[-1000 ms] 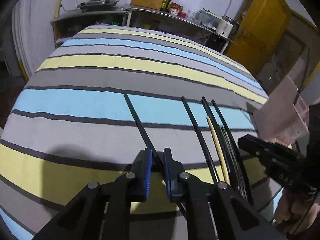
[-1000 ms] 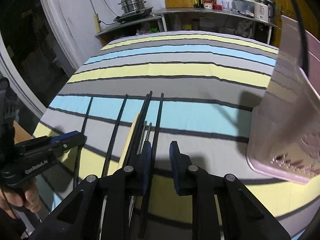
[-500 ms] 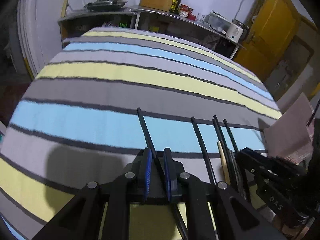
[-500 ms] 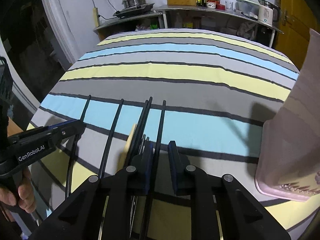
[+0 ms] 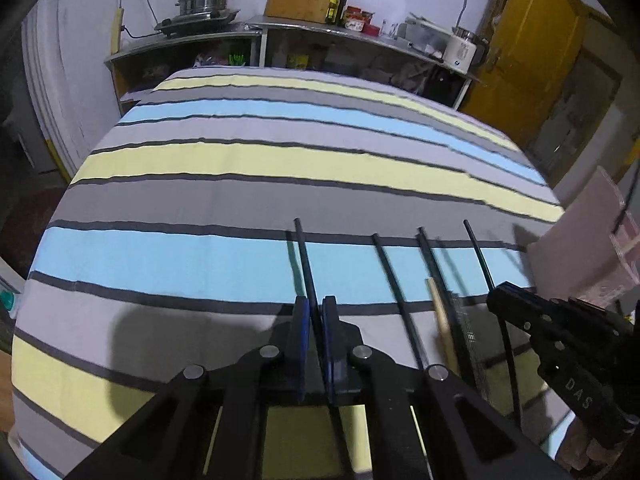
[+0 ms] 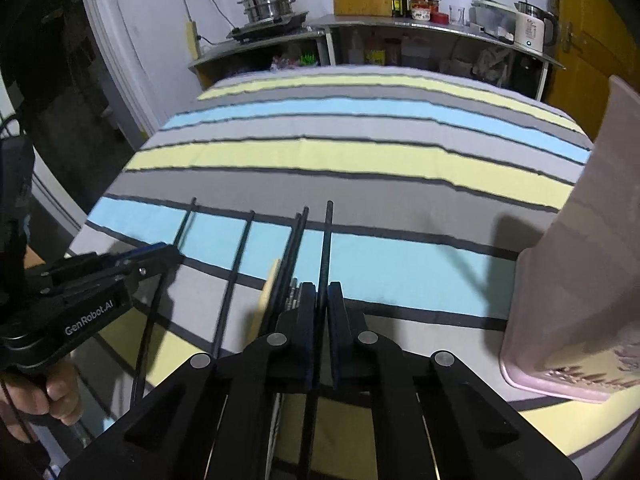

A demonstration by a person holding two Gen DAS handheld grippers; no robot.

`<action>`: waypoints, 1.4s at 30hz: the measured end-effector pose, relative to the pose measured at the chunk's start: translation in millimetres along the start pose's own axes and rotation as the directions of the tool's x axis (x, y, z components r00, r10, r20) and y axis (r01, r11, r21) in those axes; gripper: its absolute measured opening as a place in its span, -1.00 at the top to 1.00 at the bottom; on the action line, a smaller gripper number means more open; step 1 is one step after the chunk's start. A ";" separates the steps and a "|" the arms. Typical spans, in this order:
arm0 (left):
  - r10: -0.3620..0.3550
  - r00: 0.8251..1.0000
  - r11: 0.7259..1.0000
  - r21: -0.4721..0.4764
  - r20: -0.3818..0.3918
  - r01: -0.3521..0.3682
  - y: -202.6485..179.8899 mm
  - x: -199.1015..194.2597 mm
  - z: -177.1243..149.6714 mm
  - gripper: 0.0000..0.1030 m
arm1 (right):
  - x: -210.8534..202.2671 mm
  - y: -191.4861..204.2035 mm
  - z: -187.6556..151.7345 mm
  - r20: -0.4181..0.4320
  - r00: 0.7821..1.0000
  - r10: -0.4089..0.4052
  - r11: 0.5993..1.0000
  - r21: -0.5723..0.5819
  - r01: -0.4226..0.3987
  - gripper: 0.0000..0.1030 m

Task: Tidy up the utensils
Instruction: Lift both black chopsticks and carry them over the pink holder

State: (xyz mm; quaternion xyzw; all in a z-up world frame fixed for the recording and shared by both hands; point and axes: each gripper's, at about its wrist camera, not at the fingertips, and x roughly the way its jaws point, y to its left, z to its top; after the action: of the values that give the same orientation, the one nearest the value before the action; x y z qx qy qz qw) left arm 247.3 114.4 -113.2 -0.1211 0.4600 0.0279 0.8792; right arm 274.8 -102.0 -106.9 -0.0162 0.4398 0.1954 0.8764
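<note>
**— Which step are you on?**

The pick-up. My left gripper (image 5: 315, 322) has its jaws pinching one black chopstick (image 5: 305, 256), the outermost of the row on the left. My right gripper (image 6: 320, 300) has its jaws pinching another black chopstick (image 6: 327, 240), the one at the right end of the row. Both sticks run between the blue pads (image 5: 304, 320) and on toward the far edge of the tabletop.

**— Where are the rest?**

Lying side by side near the tabletop's near edge on the striped cloth (image 5: 280, 160): more black chopsticks (image 6: 240, 256), a pale wooden stick (image 6: 269, 292) and something metallic with a fine ribbed surface, too blurred to name. The pink box (image 6: 580, 280) stands tilted at the right edge, just beside my right gripper.

**— What does the next move call for?**

I judge a lift of both sticks while holding them level, then carrying them toward the pink box, if that is where they belong. The sticks are thin, smooth and rigid, so they could swivel in the pads if gripped off-centre. The cloth is soft and slightly wrinkled; it should not snag them.

**— Any risk?**

The neighbouring sticks lie close to my right jaws; I might drag one along.
</note>
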 end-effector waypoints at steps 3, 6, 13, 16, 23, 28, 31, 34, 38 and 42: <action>-0.021 1.000 1.000 0.009 0.023 0.021 -3.6 -18.0 -0.9 0.89 | -18.1 0.1 1.2 0.032 0.999 0.013 1.000 0.006 -0.013 0.90; -0.048 0.998 0.999 0.017 0.050 0.048 -4.5 -39.4 0.0 0.90 | -35.6 1.5 3.1 0.065 0.998 0.022 1.000 0.008 -0.022 0.90; -0.102 0.988 0.994 0.046 0.118 0.097 -15.6 -91.4 3.8 0.91 | -83.4 4.0 3.9 0.147 0.988 0.043 0.999 0.017 -0.046 0.90; -0.126 0.981 0.991 0.064 0.145 0.118 -22.2 -112.6 4.2 0.91 | -104.5 4.7 2.4 0.183 0.982 0.044 0.999 0.018 -0.048 0.90; -0.173 0.966 0.982 0.111 0.190 0.154 -39.3 -151.4 5.1 0.91 | -141.6 2.1 -1.9 0.247 0.968 0.040 0.998 0.036 -0.051 0.90; -0.197 0.957 0.976 0.138 0.212 0.170 -50.5 -171.2 7.8 0.91 | -162.3 -2.5 -3.6 0.288 0.957 0.030 0.998 0.046 -0.045 0.90; -0.211 0.952 0.972 0.155 0.224 0.179 -58.6 -180.3 11.1 0.91 | -172.3 -6.6 -3.6 0.308 0.951 0.025 0.998 0.054 -0.043 0.90; -0.222 0.947 0.968 0.169 0.231 0.186 -64.8 -188.4 13.9 0.91 | -182.0 -9.1 -4.0 0.328 0.945 0.019 0.997 0.061 -0.041 0.90; -0.252 0.941 0.960 0.181 0.227 0.213 -72.5 -194.0 16.8 0.91 | -193.7 -13.5 -6.6 0.348 0.937 0.011 0.997 0.069 -0.038 0.90; -0.275 0.940 0.953 0.189 0.200 0.238 -83.6 -191.3 15.8 0.91 | -202.5 -18.6 -13.2 0.358 0.934 -0.005 0.996 0.084 -0.026 0.90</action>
State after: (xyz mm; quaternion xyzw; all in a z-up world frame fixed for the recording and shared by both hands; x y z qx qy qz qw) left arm 163.4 49.1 67.1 -0.1042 0.3388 -0.1112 0.9285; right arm 162.7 -188.2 39.8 0.0602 0.2811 0.1805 0.9406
